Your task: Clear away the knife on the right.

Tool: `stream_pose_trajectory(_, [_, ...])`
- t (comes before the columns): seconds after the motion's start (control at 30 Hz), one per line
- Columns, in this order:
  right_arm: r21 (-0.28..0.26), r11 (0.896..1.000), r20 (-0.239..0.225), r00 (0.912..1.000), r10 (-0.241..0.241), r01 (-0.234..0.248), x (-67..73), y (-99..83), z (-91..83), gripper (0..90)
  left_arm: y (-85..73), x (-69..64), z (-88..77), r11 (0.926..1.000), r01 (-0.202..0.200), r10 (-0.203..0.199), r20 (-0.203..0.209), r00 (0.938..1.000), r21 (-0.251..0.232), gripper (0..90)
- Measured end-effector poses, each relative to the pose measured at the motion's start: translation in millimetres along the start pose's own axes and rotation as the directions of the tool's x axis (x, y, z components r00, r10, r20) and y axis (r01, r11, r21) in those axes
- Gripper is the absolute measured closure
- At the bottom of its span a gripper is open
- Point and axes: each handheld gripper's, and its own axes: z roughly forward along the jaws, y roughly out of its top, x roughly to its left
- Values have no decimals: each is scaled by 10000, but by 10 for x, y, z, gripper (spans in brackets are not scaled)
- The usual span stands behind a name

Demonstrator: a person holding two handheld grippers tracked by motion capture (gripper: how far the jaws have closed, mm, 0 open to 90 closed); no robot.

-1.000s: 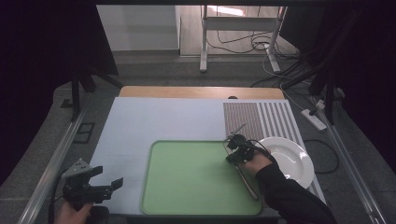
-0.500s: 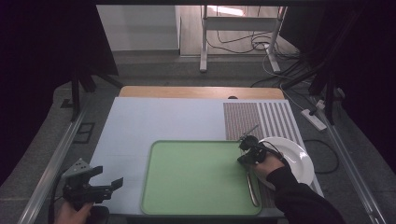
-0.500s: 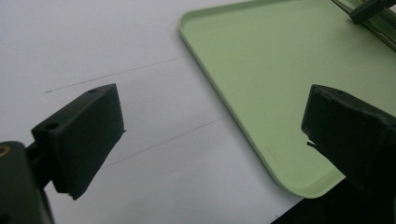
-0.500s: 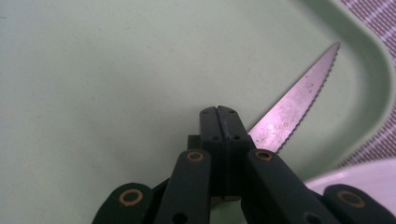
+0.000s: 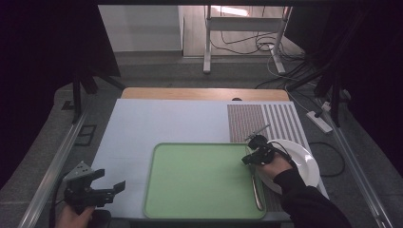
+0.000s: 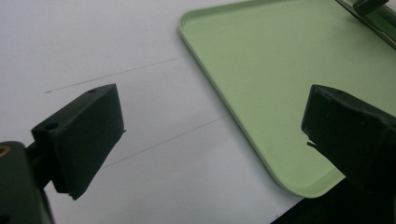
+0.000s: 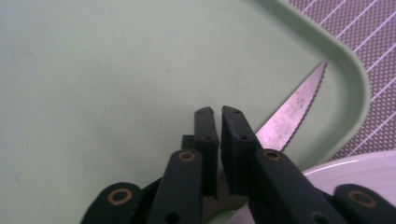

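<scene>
Your right gripper [image 7: 219,122] hangs pinched nearly shut, empty, above the knife [image 7: 290,115] lying along the green tray's [image 5: 190,183] right edge; dropping carelessly could knock it out. Your left gripper [image 5: 97,186] gapes empty.

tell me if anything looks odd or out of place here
Nothing is spilled or damaged. The one odd thing is the knife: it lies along the right edge of the green tray, serrated blade partly under the shut right tongs, instead of beside the white plate.
</scene>
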Motion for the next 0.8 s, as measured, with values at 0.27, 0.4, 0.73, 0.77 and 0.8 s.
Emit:
stream_pose_trajectory(0.27, [-352,9992,-36,9998,178,-179,27,34,-24,744,-1,-6,1,9999,-127,127,73,9999,18,53])
stream_pose_trajectory(0.4, [-381,9991,22,9998,180,-179,42,54,-29,699,0,-12,2,9998,-194,193,94,9998,27,52])
stream_pose_trajectory(0.73, [-868,9947,-7,9985,544,-543,72,92,-96,504,2,-17,4,9997,-228,227,86,9997,54,52])
stream_pose_trajectory(0.77, [-909,9945,37,9987,517,-512,75,96,-111,482,1,-15,3,9997,-218,218,85,9997,48,52])
stream_pose_trajectory(0.8, [-1023,9935,86,9986,519,-507,83,101,-134,459,0,-15,3,9998,-209,209,83,9997,43,52])
